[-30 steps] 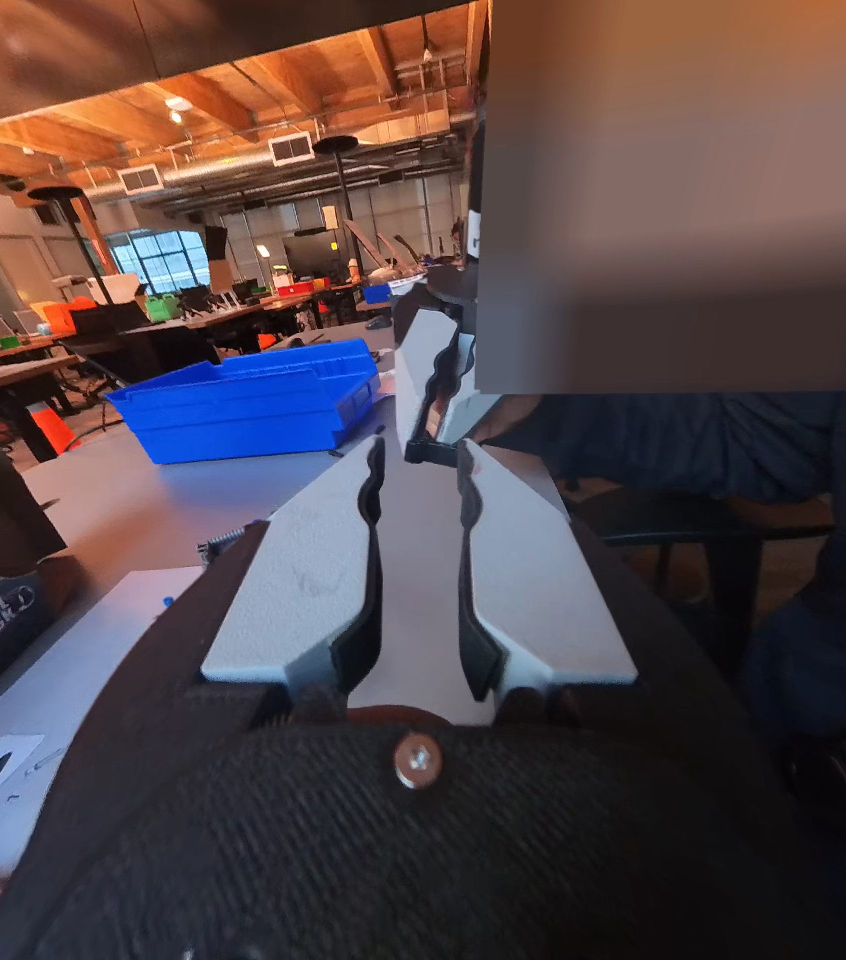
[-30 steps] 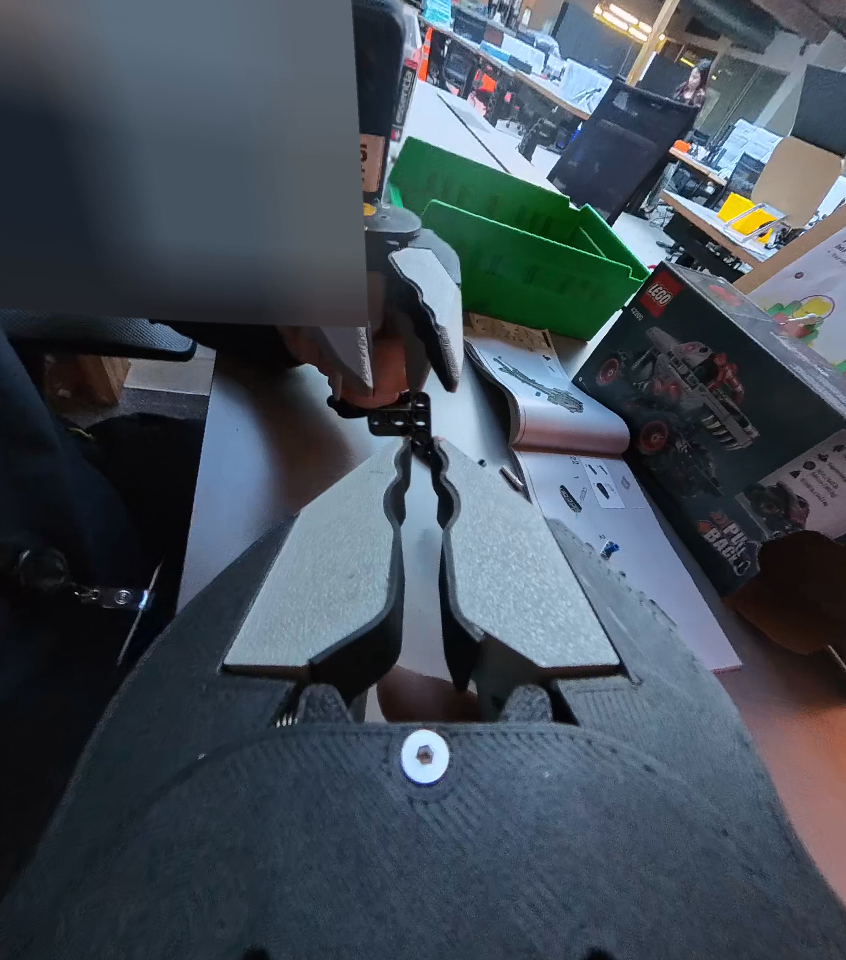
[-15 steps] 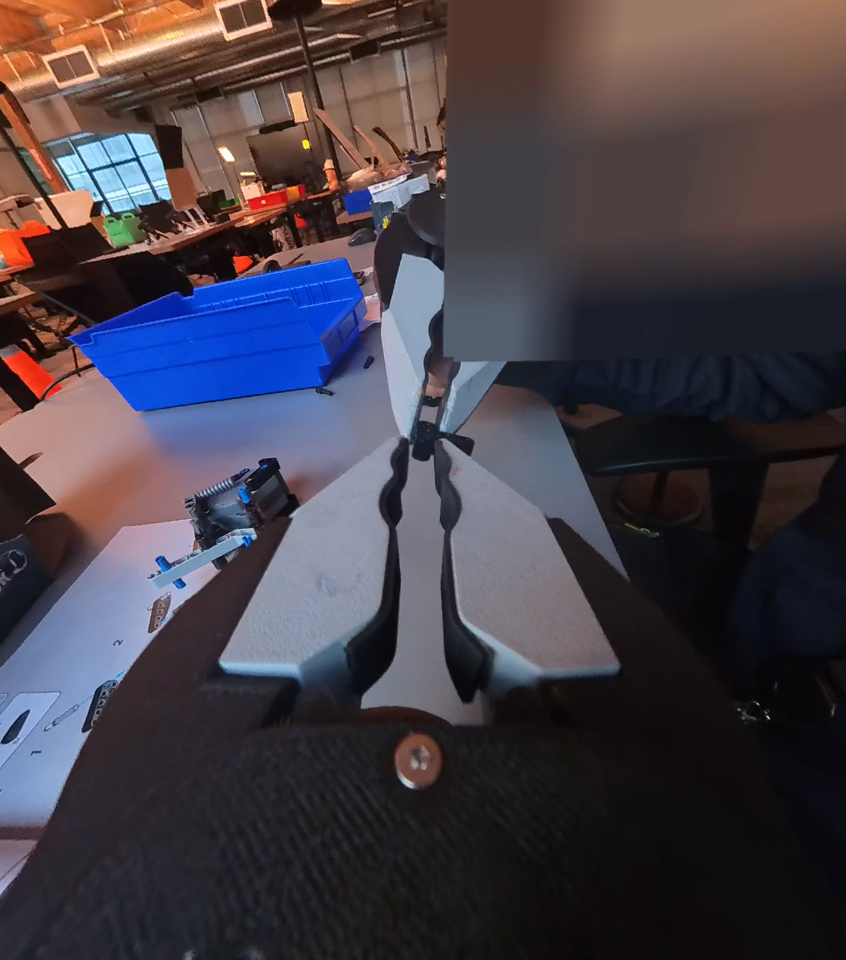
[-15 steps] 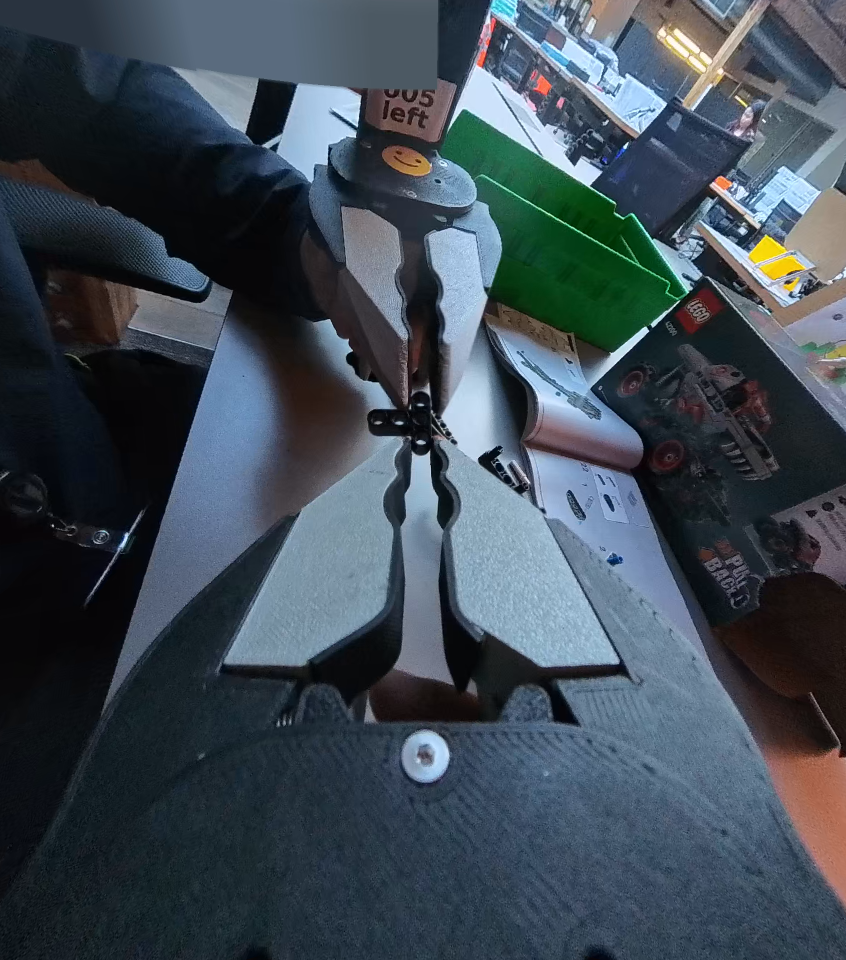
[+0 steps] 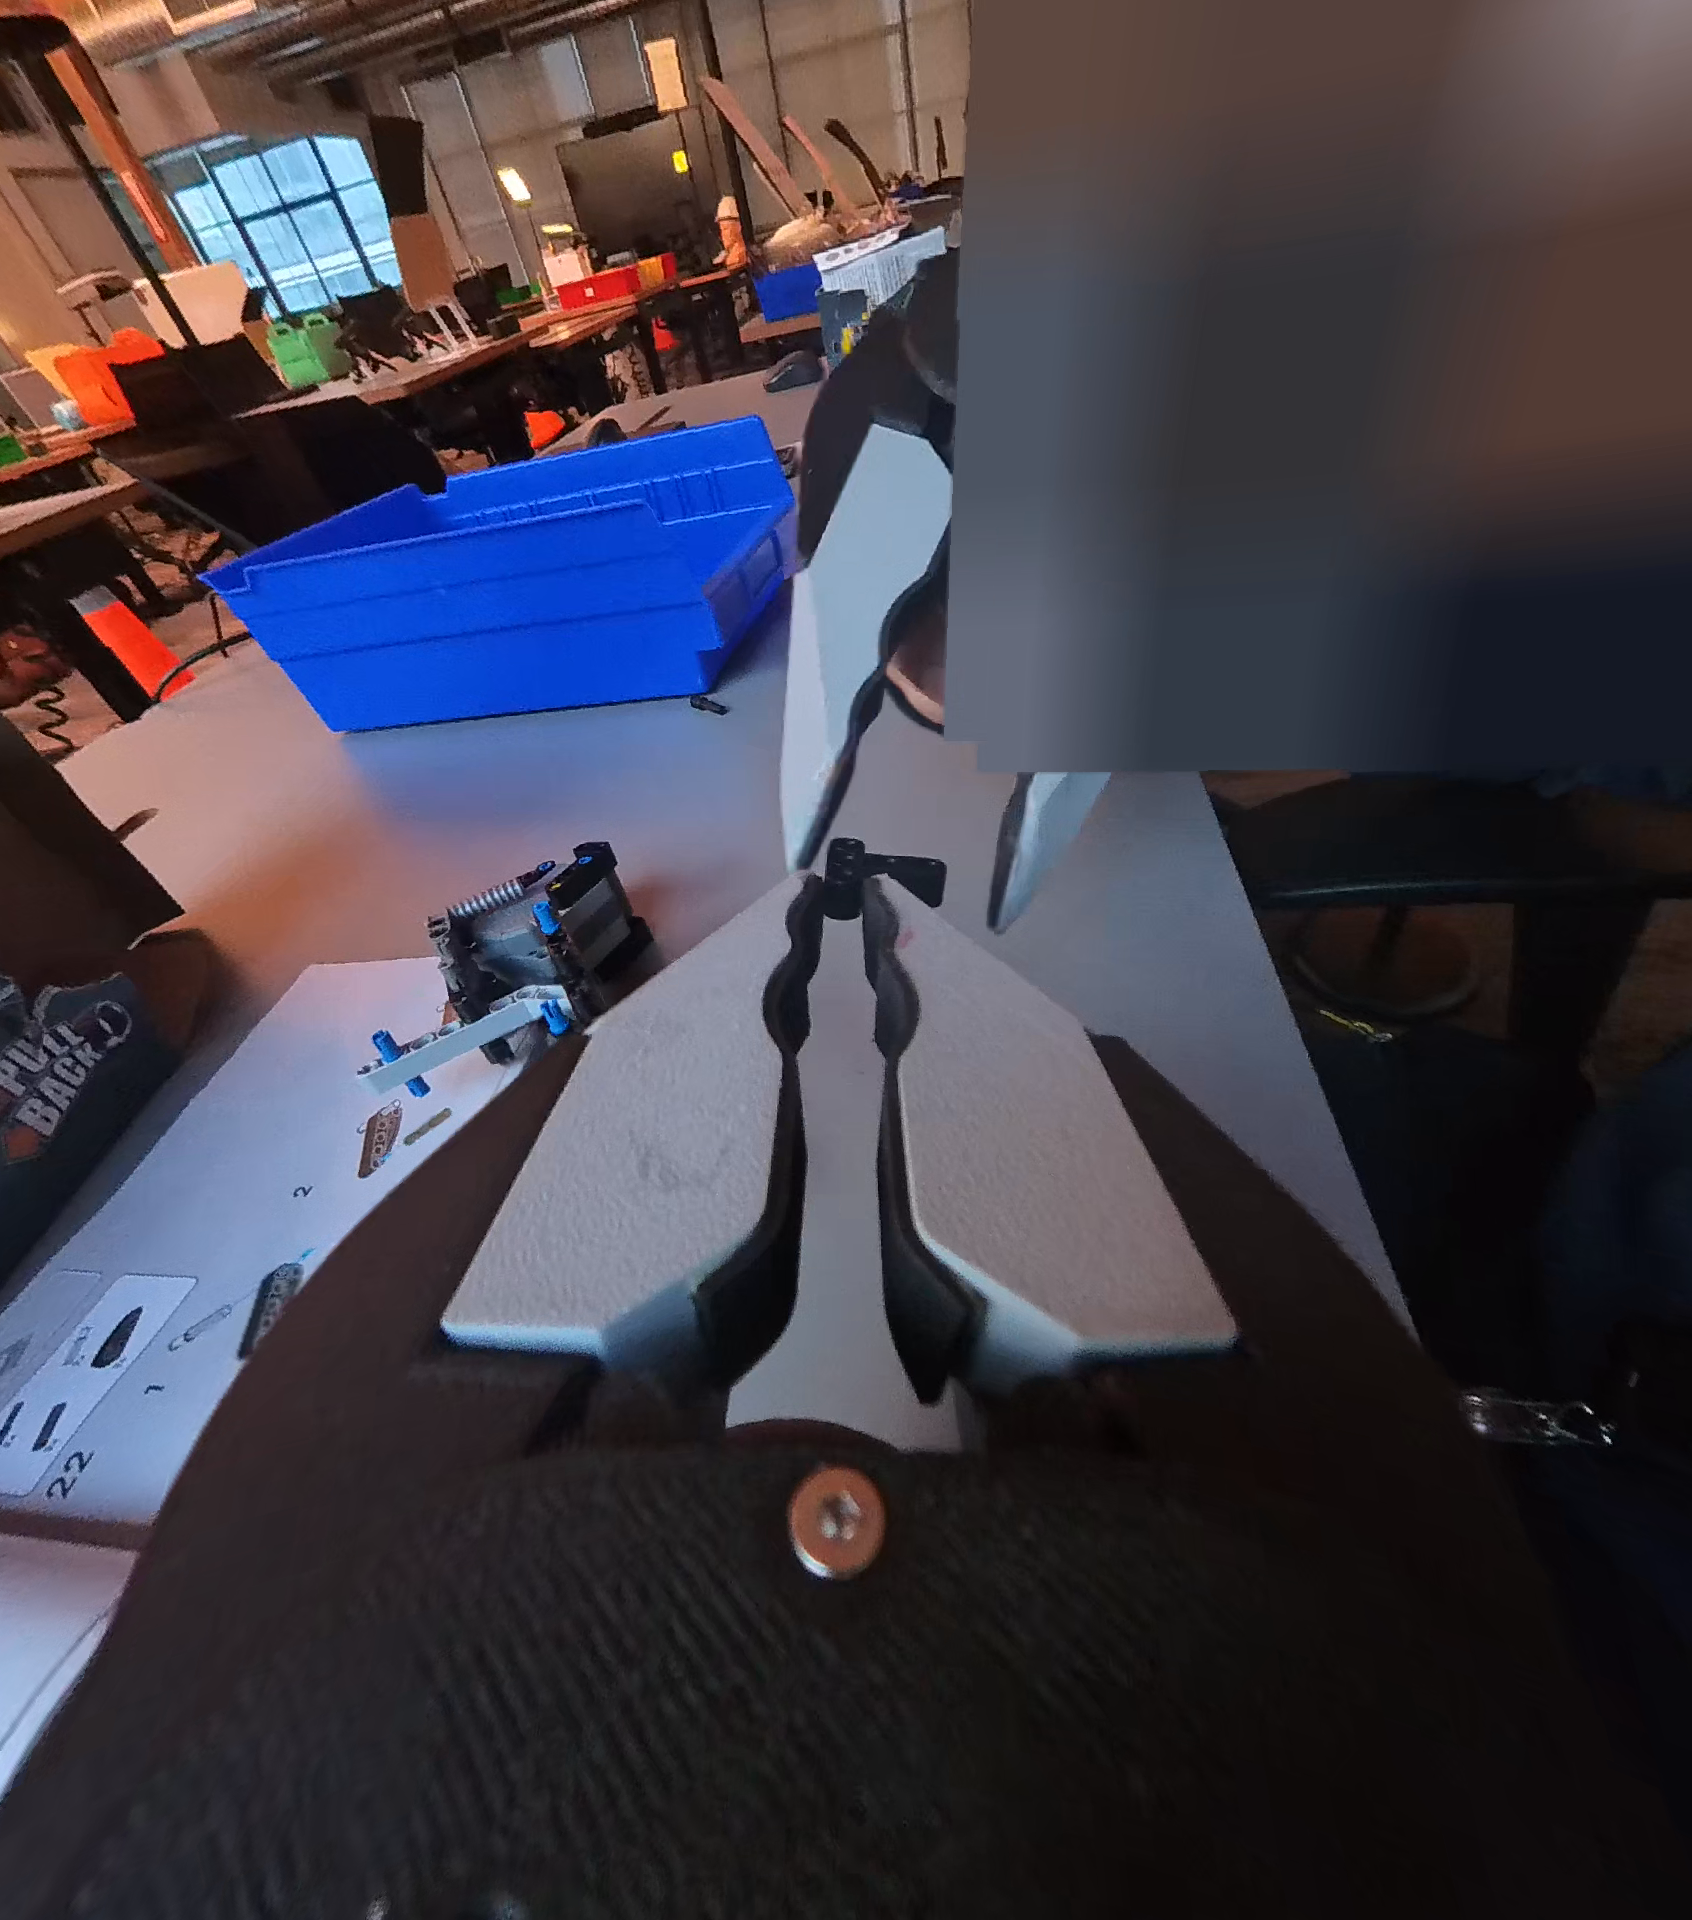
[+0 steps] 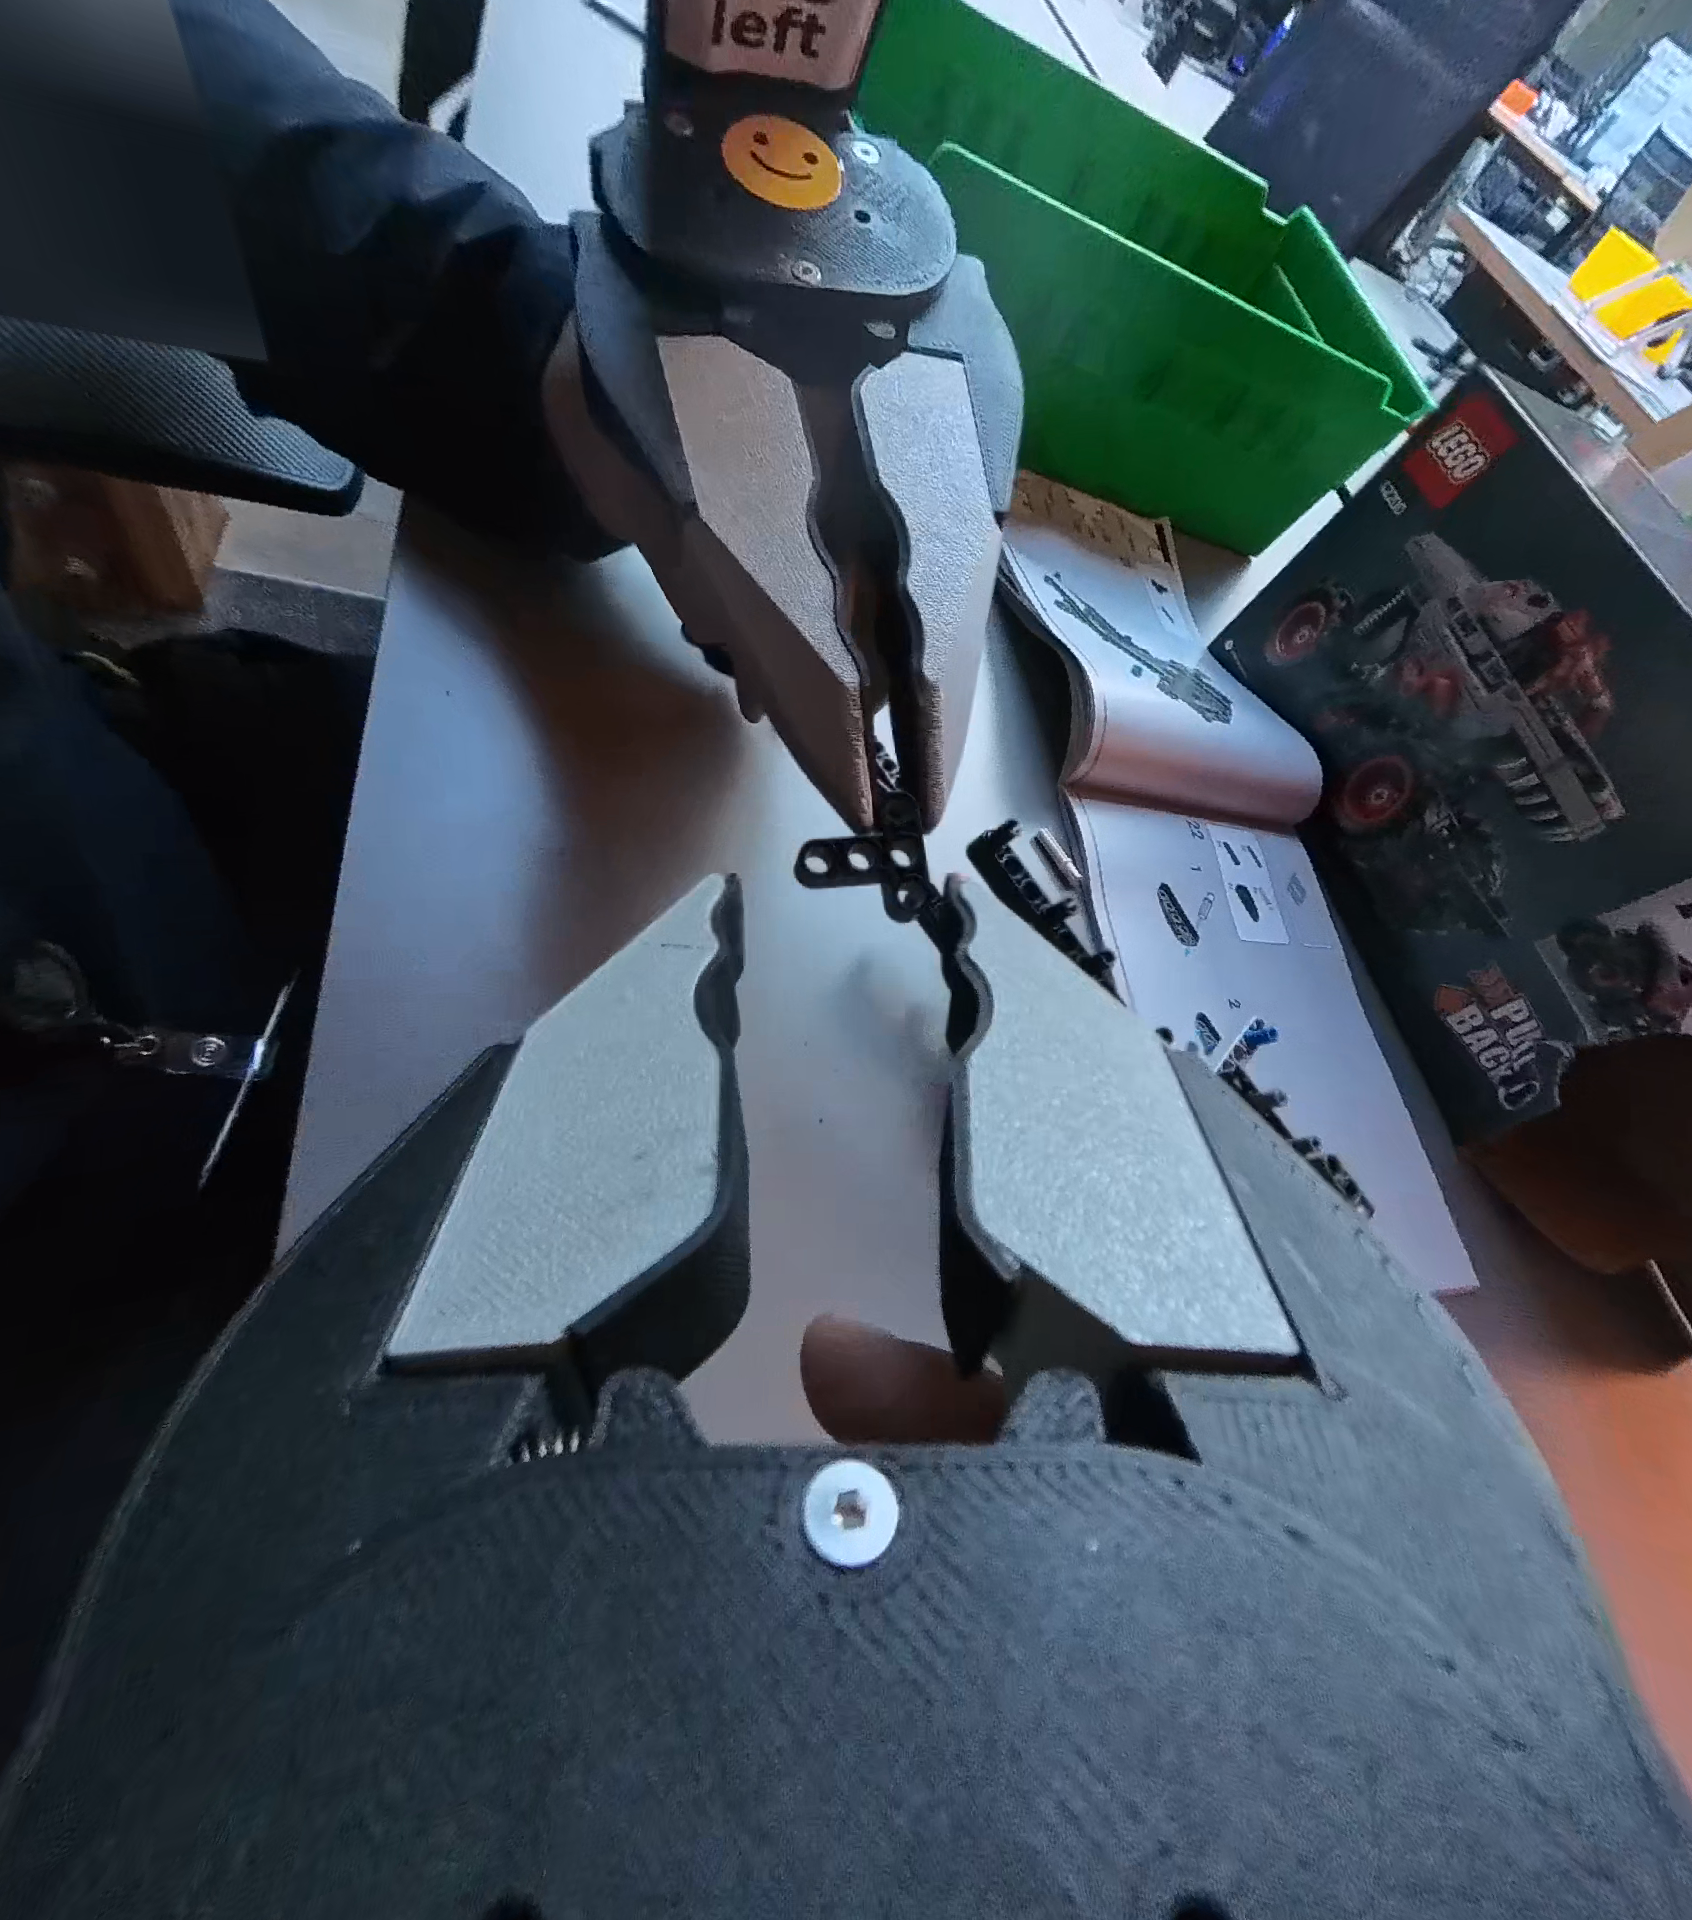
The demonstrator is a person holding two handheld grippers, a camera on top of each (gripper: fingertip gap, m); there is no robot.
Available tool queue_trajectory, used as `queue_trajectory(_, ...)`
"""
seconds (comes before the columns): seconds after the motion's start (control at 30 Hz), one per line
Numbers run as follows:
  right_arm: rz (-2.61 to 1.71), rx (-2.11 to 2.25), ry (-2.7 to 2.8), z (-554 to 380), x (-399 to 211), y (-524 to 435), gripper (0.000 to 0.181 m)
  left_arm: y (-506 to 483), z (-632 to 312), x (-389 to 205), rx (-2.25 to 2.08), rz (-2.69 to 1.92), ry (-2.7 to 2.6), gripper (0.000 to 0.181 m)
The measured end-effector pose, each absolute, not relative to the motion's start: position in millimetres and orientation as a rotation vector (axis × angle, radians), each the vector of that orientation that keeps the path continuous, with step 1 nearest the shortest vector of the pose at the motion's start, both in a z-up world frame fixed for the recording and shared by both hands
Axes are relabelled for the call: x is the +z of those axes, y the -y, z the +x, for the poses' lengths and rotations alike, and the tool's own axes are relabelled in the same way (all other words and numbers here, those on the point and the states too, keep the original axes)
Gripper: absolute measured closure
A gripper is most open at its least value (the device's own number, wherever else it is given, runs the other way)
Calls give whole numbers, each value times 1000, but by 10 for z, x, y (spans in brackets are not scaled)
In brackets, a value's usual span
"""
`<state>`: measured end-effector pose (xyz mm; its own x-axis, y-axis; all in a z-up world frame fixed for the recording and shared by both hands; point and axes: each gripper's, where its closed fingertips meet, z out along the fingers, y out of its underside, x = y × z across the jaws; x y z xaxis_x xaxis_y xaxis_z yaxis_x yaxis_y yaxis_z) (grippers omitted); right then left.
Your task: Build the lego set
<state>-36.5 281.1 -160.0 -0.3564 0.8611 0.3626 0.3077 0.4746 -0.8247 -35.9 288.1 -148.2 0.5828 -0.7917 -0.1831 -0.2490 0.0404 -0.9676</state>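
Observation:
My left gripper (image 5: 840, 899) is shut on a small black angled Lego beam (image 5: 883, 868) and holds it just above the grey table (image 5: 468, 821). In the right wrist view the left gripper (image 6: 889, 816) comes down from the top and pinches one end of that beam (image 6: 857, 860). My right gripper (image 6: 842, 914) is open, its jaws on either side of the beam and not gripping it. A partly built grey and black assembly (image 5: 535, 940) stands on the open instruction booklet (image 5: 198, 1195).
A blue bin (image 5: 509, 592) stands at the back of the table. A green bin (image 6: 1133, 343) and the dark Lego box (image 6: 1548, 727) flank the booklet (image 6: 1226, 914). Loose black pieces (image 6: 1029, 878) lie by the booklet. A person's dark sleeve (image 6: 385, 291) and a chair are alongside the table's edge. The tips of both grippers are at nearly the same place.
My left gripper closed on the black beam. My right gripper then opened and let go of it. Both grippers came down towards the table.

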Motion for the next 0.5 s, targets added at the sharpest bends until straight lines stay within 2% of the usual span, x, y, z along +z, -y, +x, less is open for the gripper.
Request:
queue_trajectory(0.27, -943, 808, 1901, -416, -1602, -2824, 158, -2882, -360, -1512, -453, -1496, -958, 177)
queue_trajectory(0.5, -939, 813, 1896, -446, -1596, -2811, 158, -2902, -368, -1537, -405, -1496, -968, 177)
